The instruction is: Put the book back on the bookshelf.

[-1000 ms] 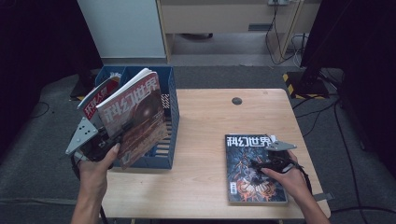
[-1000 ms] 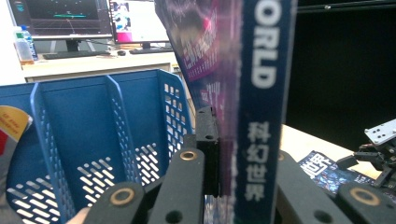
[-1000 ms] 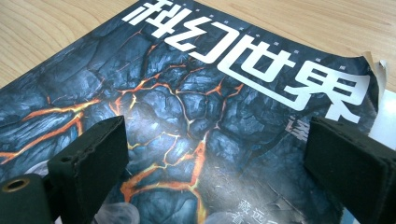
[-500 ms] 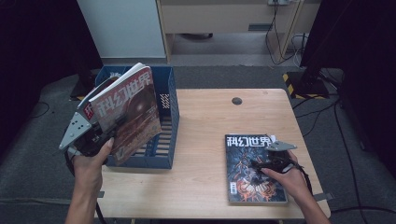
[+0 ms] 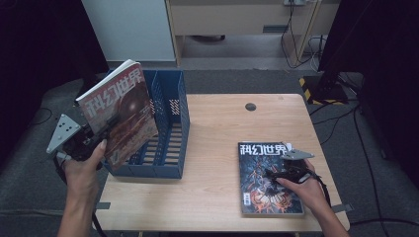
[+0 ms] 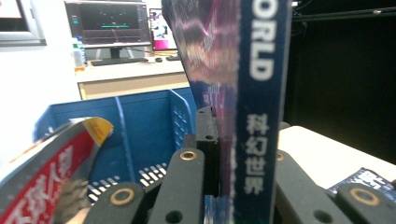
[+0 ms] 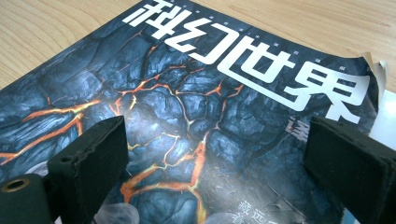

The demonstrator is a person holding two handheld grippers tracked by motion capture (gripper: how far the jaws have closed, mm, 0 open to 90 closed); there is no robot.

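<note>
Two magazines are in play, neither filed yet, by my judgement. From the high view, the left gripper (image 5: 94, 140) clamps a red-covered magazine (image 5: 121, 111) upright, above the left side of the blue file rack (image 5: 170, 126), while the right gripper (image 5: 286, 170) rests over a dark lava-cover magazine (image 5: 264, 180) lying flat on the table (image 5: 217, 128).

Left gripper view: jaws pinched on the held magazine's spine (image 6: 254, 116); another red magazine (image 6: 51, 172) seems to sit in the rack, though blurred.

Right gripper view: jaws spread wide over the flat cover (image 7: 187, 116), gripping nothing.
</note>
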